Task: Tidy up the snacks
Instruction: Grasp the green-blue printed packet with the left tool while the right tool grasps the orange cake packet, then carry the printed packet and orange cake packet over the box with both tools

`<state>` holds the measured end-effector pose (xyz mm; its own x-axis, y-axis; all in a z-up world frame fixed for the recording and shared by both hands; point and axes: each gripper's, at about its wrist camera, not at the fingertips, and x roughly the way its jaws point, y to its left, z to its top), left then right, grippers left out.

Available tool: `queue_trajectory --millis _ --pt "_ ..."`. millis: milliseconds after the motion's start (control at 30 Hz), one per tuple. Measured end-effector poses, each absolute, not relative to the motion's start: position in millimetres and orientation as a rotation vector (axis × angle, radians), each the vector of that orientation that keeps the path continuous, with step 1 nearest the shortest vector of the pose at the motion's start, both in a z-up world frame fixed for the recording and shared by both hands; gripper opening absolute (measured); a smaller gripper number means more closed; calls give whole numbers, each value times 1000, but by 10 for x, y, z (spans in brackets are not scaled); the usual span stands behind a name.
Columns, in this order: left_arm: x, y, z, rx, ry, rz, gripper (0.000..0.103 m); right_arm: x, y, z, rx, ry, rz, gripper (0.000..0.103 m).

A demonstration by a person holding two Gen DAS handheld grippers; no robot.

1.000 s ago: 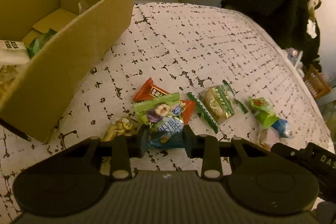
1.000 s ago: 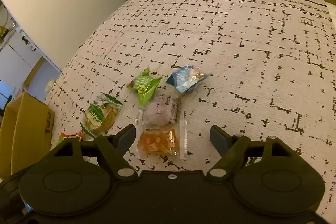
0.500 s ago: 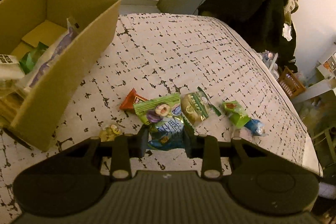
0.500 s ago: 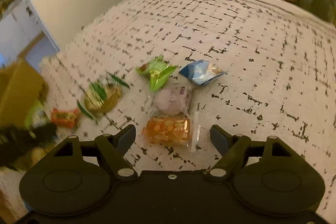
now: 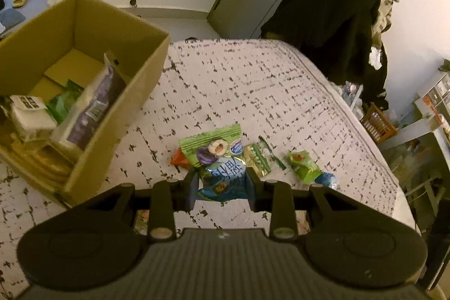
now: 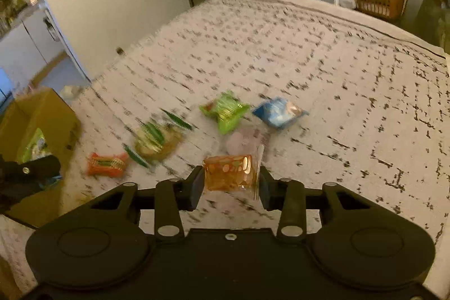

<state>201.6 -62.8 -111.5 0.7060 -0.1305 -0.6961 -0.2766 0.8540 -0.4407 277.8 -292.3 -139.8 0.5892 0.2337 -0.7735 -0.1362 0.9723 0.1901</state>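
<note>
Left gripper (image 5: 222,183) clamped on a green-and-blue snack packet (image 5: 218,159), jaws pressed in on the lower blue part, the green top flopping forward above the bed. Right gripper (image 6: 229,183) closed on an orange packet (image 6: 229,173), jaws tight against its two ends, a clear plastic seam sticking out beside the right finger. Likely trouble, as a judgement: slick, soft wrappers sliding out of either grip on the way over; the long packet's loose top catching the box rim; the orange one held only by its ends and possibly buckling or twisting free; two loaded grippers heading for the same opening and getting in each other's way. Just past the fingers, on the bed: a red packet (image 6: 107,164), a green-striped cake packet (image 6: 156,141), a pale purple packet (image 6: 244,141), a bright green packet (image 6: 225,111) and a blue packet (image 6: 278,113), all close together, blurred in the right view. To the left, the cardboard box (image 5: 135,92) standing on the same cover, already holding a purple-and-white bag (image 5: 92,106) leaning against its wall and other packs. Underneath everything, a soft white bedspread (image 5: 253,80) with black dashes, yielding and slightly rounded, so a poor base for the box if nudged. Farther off, dark clothes (image 5: 332,10) hanging by a door, an orange basket (image 6: 378,0) on the floor, white walls, dim warm light.
</note>
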Motion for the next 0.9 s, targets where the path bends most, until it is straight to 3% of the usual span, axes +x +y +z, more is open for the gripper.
queue_trajectory --millis 900 --pt "1523 252 -340 -555 626 175 33 2248 -1795 -427 113 607 326 39"
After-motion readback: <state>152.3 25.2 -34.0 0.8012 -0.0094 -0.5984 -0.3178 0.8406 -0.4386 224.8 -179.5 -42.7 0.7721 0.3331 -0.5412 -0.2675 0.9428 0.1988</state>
